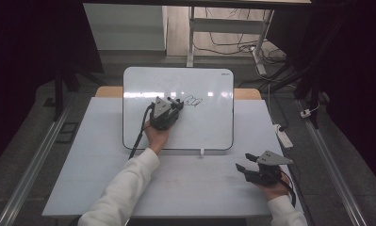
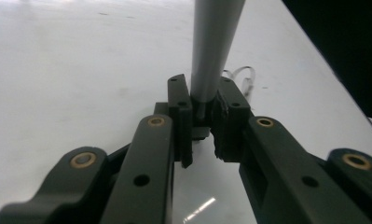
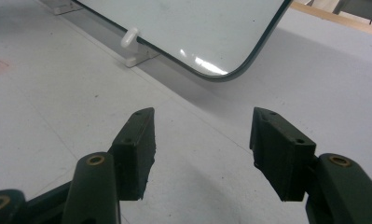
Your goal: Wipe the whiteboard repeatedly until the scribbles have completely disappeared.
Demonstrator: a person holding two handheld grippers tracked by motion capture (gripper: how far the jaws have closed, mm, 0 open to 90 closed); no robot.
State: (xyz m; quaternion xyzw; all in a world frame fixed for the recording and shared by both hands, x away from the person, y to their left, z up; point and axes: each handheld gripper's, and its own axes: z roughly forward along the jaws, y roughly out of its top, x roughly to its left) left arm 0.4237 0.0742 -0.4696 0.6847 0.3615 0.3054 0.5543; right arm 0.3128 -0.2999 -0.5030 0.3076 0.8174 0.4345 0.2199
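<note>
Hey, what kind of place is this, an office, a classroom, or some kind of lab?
Probably a lab or recording workspace, not a classroom. A whiteboard lies on a plain white table, loose cables trail on the floor behind, and a power strip sits beside the table, with dark screens around it.

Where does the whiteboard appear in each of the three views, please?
High view: whiteboard at centre, on the table.
Left gripper view: its white surface spreads behind the tool.
Right gripper view: its rounded corner at top.
Shared landmark: the board's dark rim.
</note>
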